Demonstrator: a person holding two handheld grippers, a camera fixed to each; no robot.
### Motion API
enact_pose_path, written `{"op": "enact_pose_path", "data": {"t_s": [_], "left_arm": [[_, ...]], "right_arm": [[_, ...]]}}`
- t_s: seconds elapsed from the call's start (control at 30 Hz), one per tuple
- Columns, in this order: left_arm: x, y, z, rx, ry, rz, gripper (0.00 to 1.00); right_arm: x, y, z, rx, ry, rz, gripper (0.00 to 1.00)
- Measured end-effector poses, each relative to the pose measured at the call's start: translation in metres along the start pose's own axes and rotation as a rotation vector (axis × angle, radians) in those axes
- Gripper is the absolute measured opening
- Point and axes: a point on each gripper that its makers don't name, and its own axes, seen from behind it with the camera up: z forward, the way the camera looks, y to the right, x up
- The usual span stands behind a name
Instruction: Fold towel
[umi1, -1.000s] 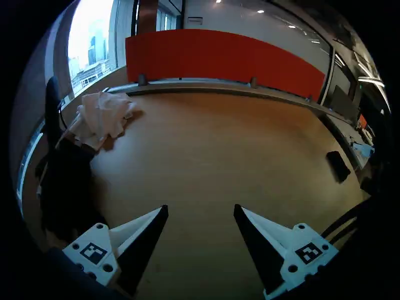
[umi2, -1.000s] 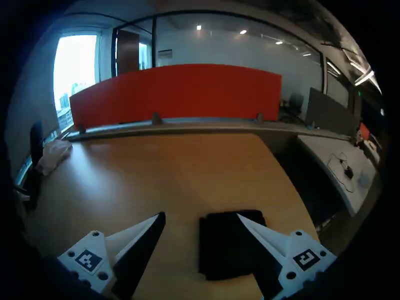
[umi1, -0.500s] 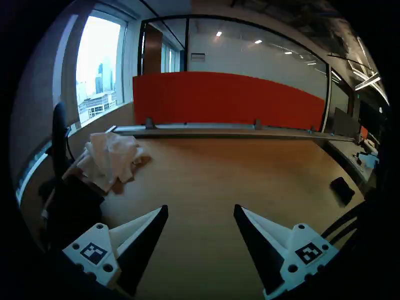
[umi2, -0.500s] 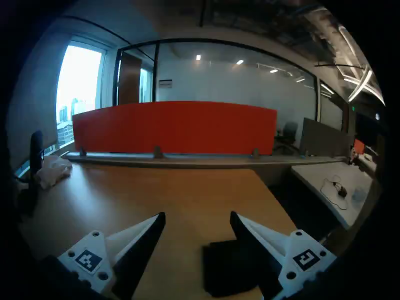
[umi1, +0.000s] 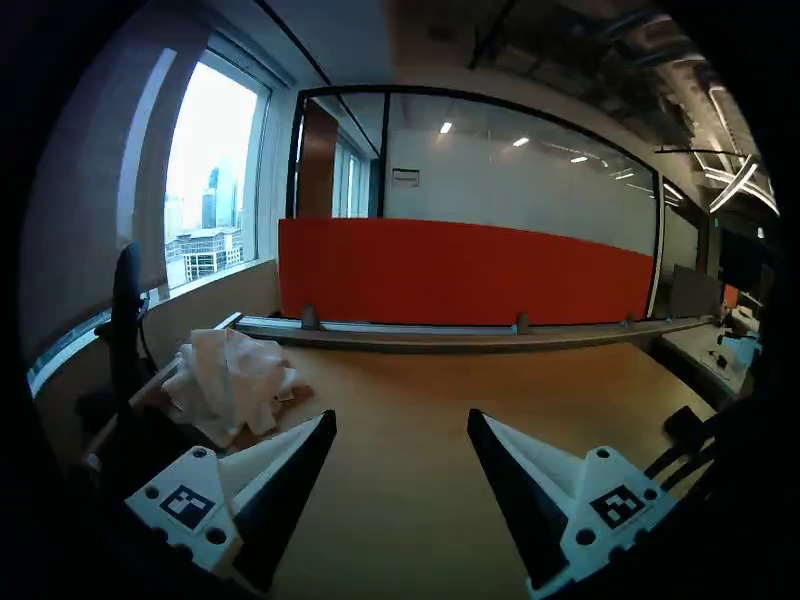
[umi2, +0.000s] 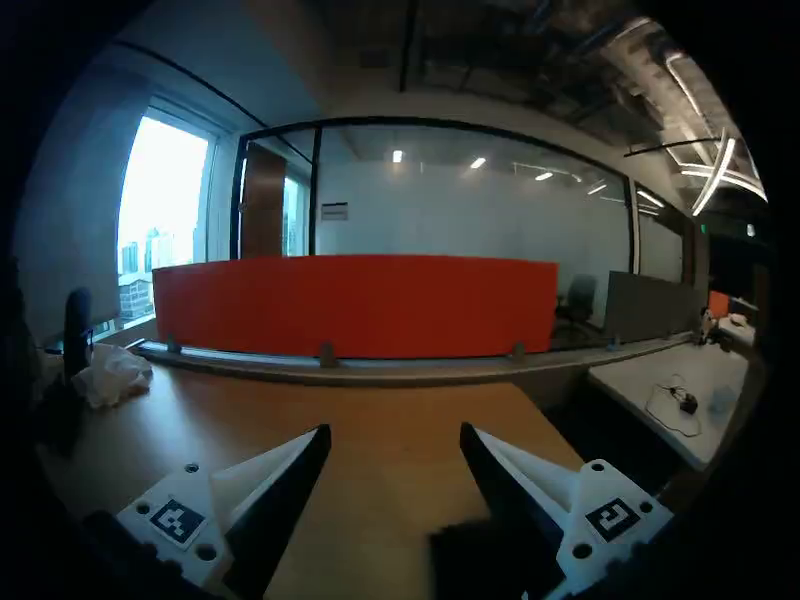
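A crumpled white towel (umi1: 232, 382) lies in a heap at the left edge of the wooden table (umi1: 430, 400), just beyond my left finger. My left gripper (umi1: 400, 430) is open with nothing between its fingers, held low over the table. In the right gripper view the same towel (umi2: 112, 373) sits far off at the left. My right gripper (umi2: 393, 445) is also open and holds nothing. A dark flat object (umi2: 468, 555) lies on the table right under its right finger.
A red divider panel (umi1: 460, 270) runs along the table's far edge. A dark office chair (umi1: 125, 320) stands left of the towel. The small dark object (umi1: 683, 422) sits near the right table edge. Another desk (umi2: 670, 385) stands to the right.
Both views have tilted upward: table and towel slid lower in the frames, more ceiling and wall show. The dark object has dropped to the bottom of the right gripper view. Both grippers stayed open.
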Motion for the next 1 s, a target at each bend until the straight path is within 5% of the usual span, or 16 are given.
{"op": "enact_pose_path", "data": {"t_s": [0.57,1.0], "left_arm": [[0.036,-0.009,0.014,-0.001,0.096,0.007,0.98],[0.047,-0.011,0.022,-0.012,0.140,-0.004,0.98]], "right_arm": [[0.033,-0.075,0.011,0.027,0.070,0.013,1.00],[0.041,-0.099,0.016,0.015,0.080,0.011,1.00]]}}
